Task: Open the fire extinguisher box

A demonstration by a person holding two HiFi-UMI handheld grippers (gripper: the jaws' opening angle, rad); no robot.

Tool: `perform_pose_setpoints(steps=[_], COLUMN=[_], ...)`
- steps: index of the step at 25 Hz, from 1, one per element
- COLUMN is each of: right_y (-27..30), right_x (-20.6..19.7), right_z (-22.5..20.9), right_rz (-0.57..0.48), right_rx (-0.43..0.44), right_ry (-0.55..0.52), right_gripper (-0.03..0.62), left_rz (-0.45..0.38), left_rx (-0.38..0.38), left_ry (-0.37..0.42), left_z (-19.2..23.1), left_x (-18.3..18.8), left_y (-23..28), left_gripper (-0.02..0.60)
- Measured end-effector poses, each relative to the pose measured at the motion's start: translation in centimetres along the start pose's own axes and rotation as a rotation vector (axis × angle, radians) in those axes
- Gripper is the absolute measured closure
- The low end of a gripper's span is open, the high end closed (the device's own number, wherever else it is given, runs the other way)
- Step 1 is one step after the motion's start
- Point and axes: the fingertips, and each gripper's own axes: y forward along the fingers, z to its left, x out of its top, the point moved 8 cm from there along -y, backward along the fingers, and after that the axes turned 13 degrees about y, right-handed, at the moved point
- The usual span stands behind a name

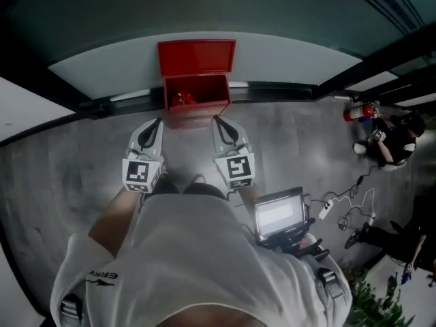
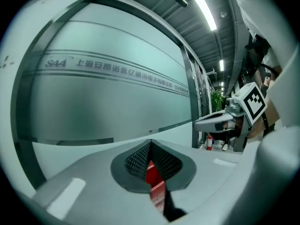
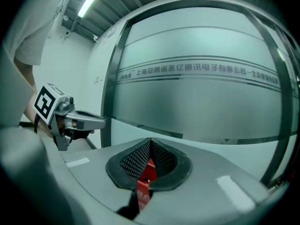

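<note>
- Left gripper [image 2: 150,145]: jaws pressed together at the tips, with nothing pinched between the mesh pads [image 2: 136,161]. A sliver of the red fire extinguisher box [image 2: 153,177] shows through the gap below them.
- Right gripper [image 3: 150,143]: likewise closed tip to tip and empty, with the same red showing beneath.
- Head view: both grippers lie side by side, their tips just before the box's front wall. Whether they touch it cannot be told.
- Fire extinguisher box: stands on the floor [image 1: 88,155] at its far edge, against the frosted glass wall [image 1: 204,19]. Its lid [image 1: 196,56] is raised upright and the interior is exposed.
</note>
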Motion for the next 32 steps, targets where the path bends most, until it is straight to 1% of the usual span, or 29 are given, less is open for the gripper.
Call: perform_pose_setpoints(steps=[5,9,12,18,22,32], right_y=[-2.5,-3.4,-3.9,-3.8,-3.5,-3.7], right_x=[1.1,2.1,2.7,2.4,2.8,2.4], right_z=[1.7,4.1,6.4,9.0,10.1,10.2], right_rz=[-0.022,-0.067,-0.054,-0.055,-0.083,-0.083], right_rx=[0.001,0.015,0.034,0.038,0.018,-0.023], right_ry=[0.015,0.013,-0.001,0.027,0.071,0.052], right_gripper=[0.580,0.579,0.580,0.580,0.580,0.580], left_rz=[-0.014,-0.034,-0.054,-0.093,-0.100,-0.111], left_rx=[-0.004,-0.018,-0.022,-0.028,-0.034,-0.068], left_ry=[0.011,0.019,0.012,0.006,0.005,0.008], left_z=[-1.3,-1.5,-0.8,0.0,0.4,0.2], left_x=[1.8,2.4,2.9,2.9,2.7,2.4], left_y=[-2.6,-4.1,-5.0,-6.1,-6.6,-6.7], left_gripper=[0.580,0.580,0.580,0.580,0.580,0.580])
